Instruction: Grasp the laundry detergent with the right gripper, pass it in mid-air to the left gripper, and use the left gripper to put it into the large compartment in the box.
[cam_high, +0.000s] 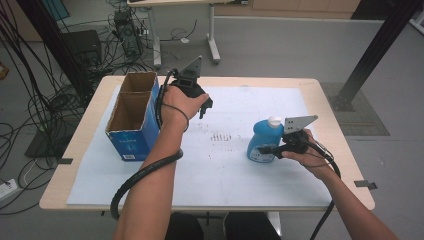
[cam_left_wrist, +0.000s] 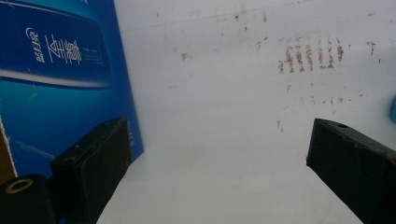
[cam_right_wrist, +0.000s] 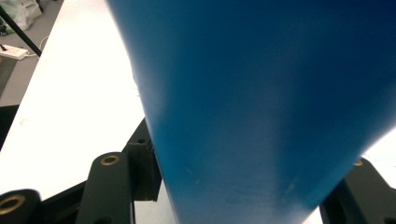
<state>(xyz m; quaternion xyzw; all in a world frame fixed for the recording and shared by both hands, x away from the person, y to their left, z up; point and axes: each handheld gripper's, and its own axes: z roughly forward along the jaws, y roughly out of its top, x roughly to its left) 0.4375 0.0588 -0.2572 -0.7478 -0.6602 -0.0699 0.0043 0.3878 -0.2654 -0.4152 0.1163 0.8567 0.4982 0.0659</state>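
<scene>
A blue bottle (cam_high: 264, 141) with a white cap (cam_high: 274, 120) stands on the white mat at the right. My right gripper (cam_high: 269, 150) is shut on its lower body from the right side. In the right gripper view the blue bottle (cam_right_wrist: 261, 93) sits between the two black jaws of the right gripper (cam_right_wrist: 252, 191). My left gripper (cam_high: 205, 107) hangs open above the mat, just right of a blue cardboard box (cam_high: 131, 120). Its top is open and it has two compartments. In the left gripper view the left gripper (cam_left_wrist: 215, 163) holds nothing, with the box's side (cam_left_wrist: 60, 70) at its left.
A white mat (cam_high: 215, 175) covers most of the wooden table (cam_high: 75, 150); it carries small brown marks (cam_high: 220, 136) near the middle. Cables, a computer case (cam_high: 125, 30) and table legs lie on the floor beyond. A black post (cam_high: 370, 55) rises at the far right.
</scene>
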